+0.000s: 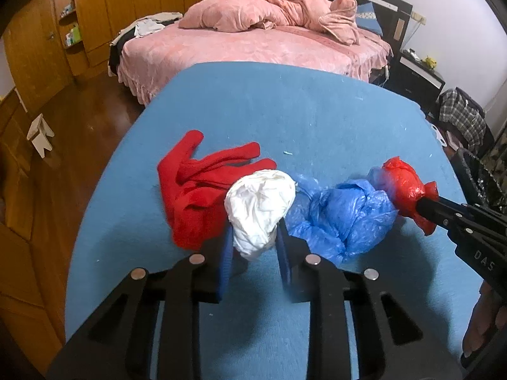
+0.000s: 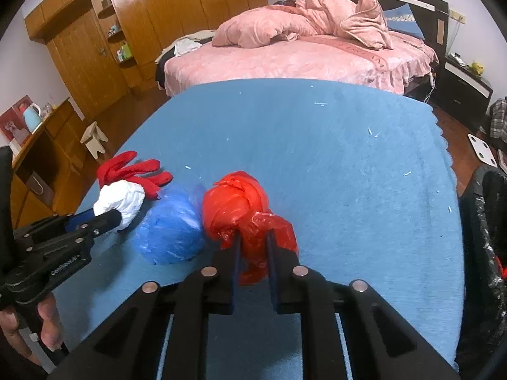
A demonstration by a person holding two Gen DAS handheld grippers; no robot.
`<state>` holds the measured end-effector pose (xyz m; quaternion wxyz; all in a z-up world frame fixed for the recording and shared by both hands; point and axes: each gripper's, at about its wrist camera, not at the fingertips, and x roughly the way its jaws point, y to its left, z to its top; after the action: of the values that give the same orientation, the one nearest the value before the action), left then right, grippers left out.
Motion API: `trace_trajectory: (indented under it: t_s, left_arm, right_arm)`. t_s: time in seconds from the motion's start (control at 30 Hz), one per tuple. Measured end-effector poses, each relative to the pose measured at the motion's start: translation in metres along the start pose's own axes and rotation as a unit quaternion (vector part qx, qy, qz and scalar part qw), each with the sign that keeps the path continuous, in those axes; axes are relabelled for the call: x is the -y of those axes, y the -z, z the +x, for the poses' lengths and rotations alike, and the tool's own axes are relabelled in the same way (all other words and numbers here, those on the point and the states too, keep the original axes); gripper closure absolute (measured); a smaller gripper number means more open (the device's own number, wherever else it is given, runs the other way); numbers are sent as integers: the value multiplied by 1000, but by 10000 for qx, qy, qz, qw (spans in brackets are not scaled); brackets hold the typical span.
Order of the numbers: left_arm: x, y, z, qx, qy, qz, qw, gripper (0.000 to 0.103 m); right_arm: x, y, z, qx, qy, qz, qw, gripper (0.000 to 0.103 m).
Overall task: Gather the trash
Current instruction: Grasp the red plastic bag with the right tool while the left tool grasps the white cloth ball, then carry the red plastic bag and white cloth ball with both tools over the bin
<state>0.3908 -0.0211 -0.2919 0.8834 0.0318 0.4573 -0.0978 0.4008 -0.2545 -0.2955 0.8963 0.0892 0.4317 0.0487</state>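
Blue cloth-covered table in a bedroom, with four soft things in a row along its near part. From left to right: red gloves, white crumpled bag, blue plastic bag, red plastic bag.

Left gripper angled down at the white crumpled bag, fingers on either side of its near, lower end and pressing into it; gripping the white wad. Same grip seen from the right wrist view, with the black fingers clamped on the wad's near side. White bag touching the red gloves on its left and overlapping them slightly; blue plastic bag just beside it on the right.

Right gripper also angled down, jaws narrowed on the twisted near tail of the red plastic bag; plastic pinched between the pads, knotted ball of the bag just beyond the fingertips. Red bag touching the blue plastic bag on its left.

Part of a hand around the left gripper's handle at lower left of the right wrist view.

Black bin bag at the table's right edge, near side. Beyond the table's far edge, a pink bed with a heaped pink quilt; wooden wardrobe along the far left wall.
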Motion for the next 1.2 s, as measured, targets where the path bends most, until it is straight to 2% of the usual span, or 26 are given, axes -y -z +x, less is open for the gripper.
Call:
trace_trajectory:
  t_s: [0.47,0.83,1.2]
  left_arm:
    - [6,0,-37,162,-97,28,9998,79]
    - [32,-2,-77,348,-226,90,9991,79]
    - [61,-4,-113,488,-147,68,9987,79]
  right_arm:
    - [1,-8,-33,248,55,-37,9997,92]
    - [5,-8,-70,462,72,12,9989,92]
    - [19,-3,-107,630,191,27,9978,92]
